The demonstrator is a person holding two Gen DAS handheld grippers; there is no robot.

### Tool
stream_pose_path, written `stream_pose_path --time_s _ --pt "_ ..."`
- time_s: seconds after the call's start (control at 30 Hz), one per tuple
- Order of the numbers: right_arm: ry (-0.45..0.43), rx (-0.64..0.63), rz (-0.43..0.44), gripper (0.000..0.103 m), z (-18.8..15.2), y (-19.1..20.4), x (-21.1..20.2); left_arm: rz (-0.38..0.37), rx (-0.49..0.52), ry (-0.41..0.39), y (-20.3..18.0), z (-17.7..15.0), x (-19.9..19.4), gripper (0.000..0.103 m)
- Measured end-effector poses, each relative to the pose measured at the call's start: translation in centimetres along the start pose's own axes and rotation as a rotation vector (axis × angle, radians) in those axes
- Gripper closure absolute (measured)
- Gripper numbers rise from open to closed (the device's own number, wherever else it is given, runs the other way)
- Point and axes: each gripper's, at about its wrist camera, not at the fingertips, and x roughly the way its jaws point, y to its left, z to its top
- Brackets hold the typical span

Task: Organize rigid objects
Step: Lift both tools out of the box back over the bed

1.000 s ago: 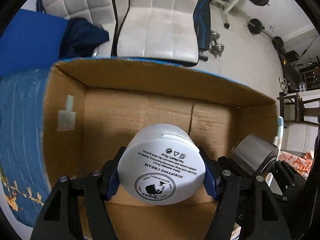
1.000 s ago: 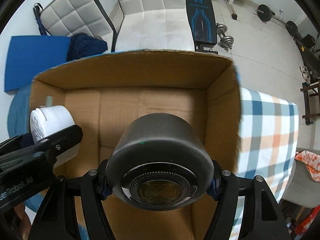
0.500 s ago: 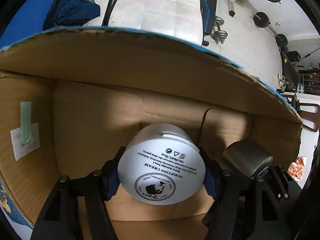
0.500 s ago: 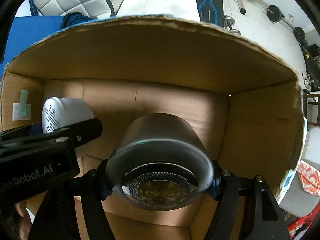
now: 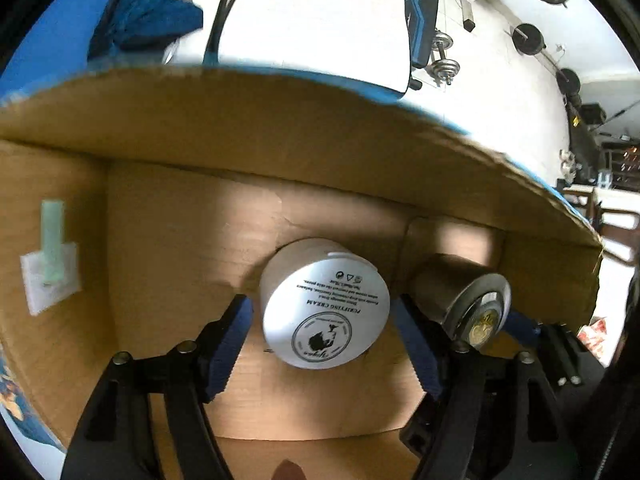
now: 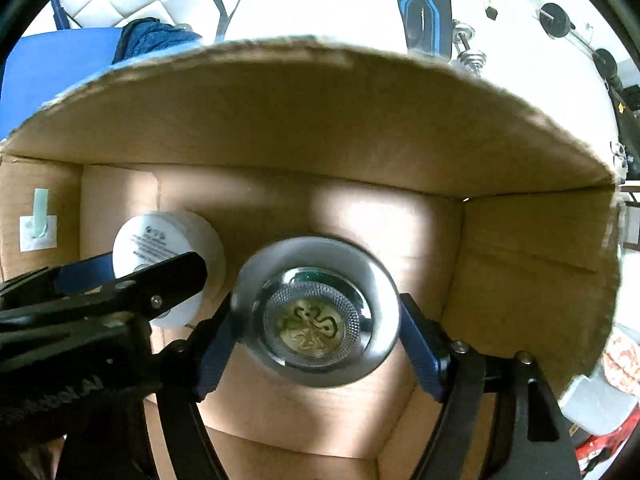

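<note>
1. Left gripper (image 5: 322, 330) pointed steeply down into the cardboard box (image 5: 280, 152), jaws opening, blue pads (image 5: 230, 344) pulled clear on both sides of the white cream jar (image 5: 324, 304). Gaps visible either side, so no pinch there.
2. White cream jar sat between those pads on the box floor, printed end facing up toward the camera, label reading "PURIFYING CREAM" upside down.
3. Right gripper (image 6: 316, 340) aimed straight down, jaws opening too. Right pad stood apart from the dark metallic canister (image 6: 316, 312); left pad sat right at its rim, contact hard to judge.
4. Dark metallic canister rested between the right gripper's pads on the box floor, shiny end up, gold emblem in the middle of a textured ring.
5. Seen from the left wrist, canister (image 5: 464, 300) stood just to the right of the jar, near but not touching, tilted in the fisheye.
6. Seen from the right wrist, jar (image 6: 168, 248) showed to the left of the canister, partly hidden behind the black arm of the left gripper (image 6: 132, 284).
7. Both things placed toward the middle of the box floor, the jar on the left, the canister on the right.
8. On the left inner wall, a white label with a pale green tape strip (image 5: 52, 256).
9. Beyond the far wall: white floor, blue mat (image 5: 52, 40), dark blue cloth (image 5: 144, 20), dumbbells (image 5: 444, 60), weight plates (image 5: 528, 38).
</note>
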Motion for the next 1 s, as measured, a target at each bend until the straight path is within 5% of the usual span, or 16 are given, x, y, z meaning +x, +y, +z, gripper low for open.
stream_pose_path --time_s 0.17,0.3,1.0 --pt "-0.015 -0.018 -0.013 0.02 -1.1 -0.1 -1.9 0.087 0.061 -0.051 -1.0 -1.4 -2.2 0.01" --pt "-0.052 -0.011 -0.01 0.001 -3.1 0.9 -3.5 0.142 0.102 -0.121 -1.0 -4.1 -4.1 0.002" --pt "-0.322 0.108 -0.015 0.0 -17.0 1.7 -12.0 0.215 0.162 -0.451 0.8 -15.8 -10.6 0.001"
